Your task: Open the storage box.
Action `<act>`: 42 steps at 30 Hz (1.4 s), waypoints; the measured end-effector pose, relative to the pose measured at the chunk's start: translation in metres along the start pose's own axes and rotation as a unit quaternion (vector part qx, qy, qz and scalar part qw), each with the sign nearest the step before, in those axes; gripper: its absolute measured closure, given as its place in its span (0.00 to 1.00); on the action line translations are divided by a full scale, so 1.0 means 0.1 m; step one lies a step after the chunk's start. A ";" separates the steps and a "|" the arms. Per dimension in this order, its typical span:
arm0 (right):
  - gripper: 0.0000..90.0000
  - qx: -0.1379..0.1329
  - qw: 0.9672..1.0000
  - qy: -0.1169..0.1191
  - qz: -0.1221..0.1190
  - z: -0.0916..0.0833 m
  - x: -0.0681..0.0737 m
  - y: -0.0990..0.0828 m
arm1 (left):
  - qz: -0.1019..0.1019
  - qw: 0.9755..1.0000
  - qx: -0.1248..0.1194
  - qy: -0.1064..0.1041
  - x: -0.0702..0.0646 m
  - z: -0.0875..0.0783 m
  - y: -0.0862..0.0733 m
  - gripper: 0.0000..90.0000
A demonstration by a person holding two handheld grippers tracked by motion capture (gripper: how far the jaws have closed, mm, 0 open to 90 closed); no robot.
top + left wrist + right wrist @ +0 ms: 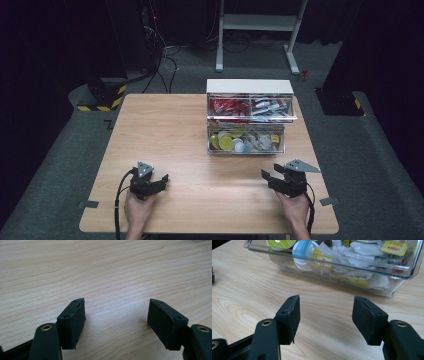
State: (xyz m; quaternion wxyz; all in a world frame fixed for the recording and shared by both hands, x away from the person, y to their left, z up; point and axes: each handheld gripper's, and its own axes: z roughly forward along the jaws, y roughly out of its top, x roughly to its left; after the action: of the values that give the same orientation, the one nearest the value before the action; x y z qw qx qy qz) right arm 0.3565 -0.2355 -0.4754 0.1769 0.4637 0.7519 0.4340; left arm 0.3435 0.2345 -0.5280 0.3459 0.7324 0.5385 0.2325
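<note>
Here, a person is sitting at the near edge of a wooden table [175, 140], holding a two-jaw gripper in each hand. The left gripper [159, 183] is resting at about seven o'clock on the tabletop, its jaws pointing toward two o'clock. In the left gripper view its jaws are standing well apart, with bare wood grain showing between the pads and nothing in their hold.

The right gripper [266, 175] is sitting at about five o'clock on the table, its jaws pointing toward ten o'clock. In the right gripper view its jaws are standing partly open, with nothing between the pads [291, 315].

The clear drawer unit [249, 117] is standing at about one o'clock on the table, well apart from the left gripper and nearer to the right one. Its lower clear drawer [402, 270] is lying just ahead of the right gripper, at twelve o'clock in that gripper's view, and is holding yellow-green round capsules [226, 143], a white round cup [303, 255] and pale sachets [367, 257]. The upper drawers are holding red packets [227, 106] on one side and mixed red and grey packets [270, 107] on the other.
</note>
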 end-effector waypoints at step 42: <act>0.62 -0.045 0.997 0.055 -0.038 -0.21 0.05 0.87 | 0.012 1.000 0.004 0.004 -0.01 0.00 0.00 0.34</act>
State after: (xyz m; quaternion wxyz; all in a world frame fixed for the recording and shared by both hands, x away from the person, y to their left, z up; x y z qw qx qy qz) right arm 0.3868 -0.2244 -0.3920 0.1727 0.4018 0.7571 0.4853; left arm 0.3435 0.2334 -0.5277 0.3379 0.7391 0.5320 0.2378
